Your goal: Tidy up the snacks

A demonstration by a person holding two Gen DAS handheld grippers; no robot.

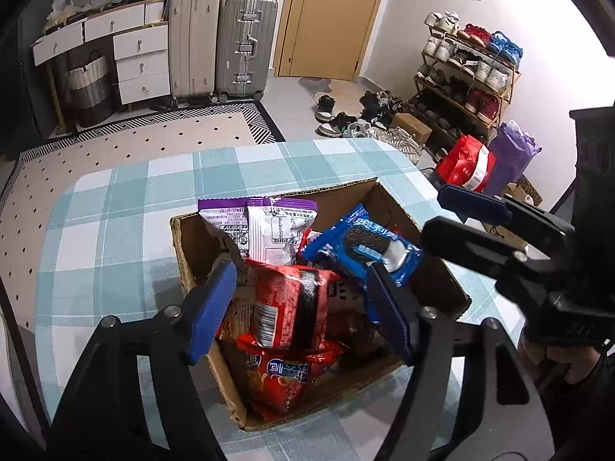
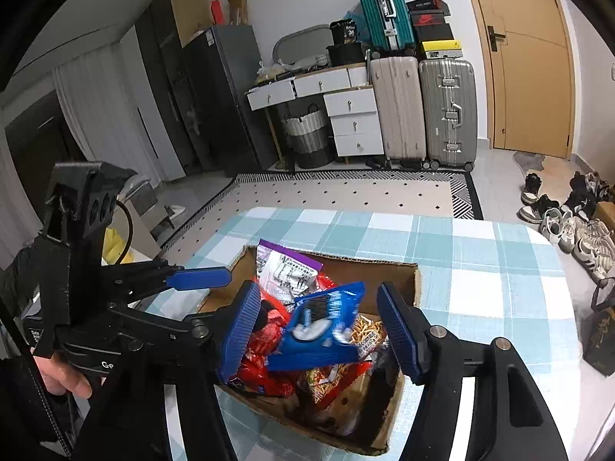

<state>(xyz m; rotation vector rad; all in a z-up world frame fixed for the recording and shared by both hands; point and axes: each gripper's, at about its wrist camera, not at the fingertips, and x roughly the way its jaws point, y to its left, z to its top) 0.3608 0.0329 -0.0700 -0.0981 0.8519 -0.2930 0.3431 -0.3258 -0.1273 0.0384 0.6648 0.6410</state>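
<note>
An open cardboard box [image 1: 180, 246] [image 2: 384, 265] of snack packs stands on the teal check tablecloth [image 1: 115, 211] [image 2: 480, 269]. My left gripper [image 1: 300, 307] [image 2: 215, 296] hangs open over the box, and a red noodle pack [image 1: 288, 307] lies between its blue pads without being pressed. My right gripper [image 2: 319, 330] [image 1: 434, 211] is open too. A blue cookie pack [image 2: 319, 326] [image 1: 361, 246] sits loose and tilted between its pads on top of the pile. Purple-and-white packets [image 1: 269, 226] [image 2: 288, 269] lean at the box's far end. Another red pack [image 1: 280, 380] lies at the near end.
Beyond the table are a patterned rug [image 1: 153, 146], suitcases [image 1: 246, 46] [image 2: 446, 111], white drawers [image 1: 142, 61] and a door [image 1: 326, 19]. A shoe rack [image 1: 469, 73], loose shoes [image 2: 557, 215], a red bag [image 1: 467, 163] and a purple bag [image 1: 513, 155] crowd the right side.
</note>
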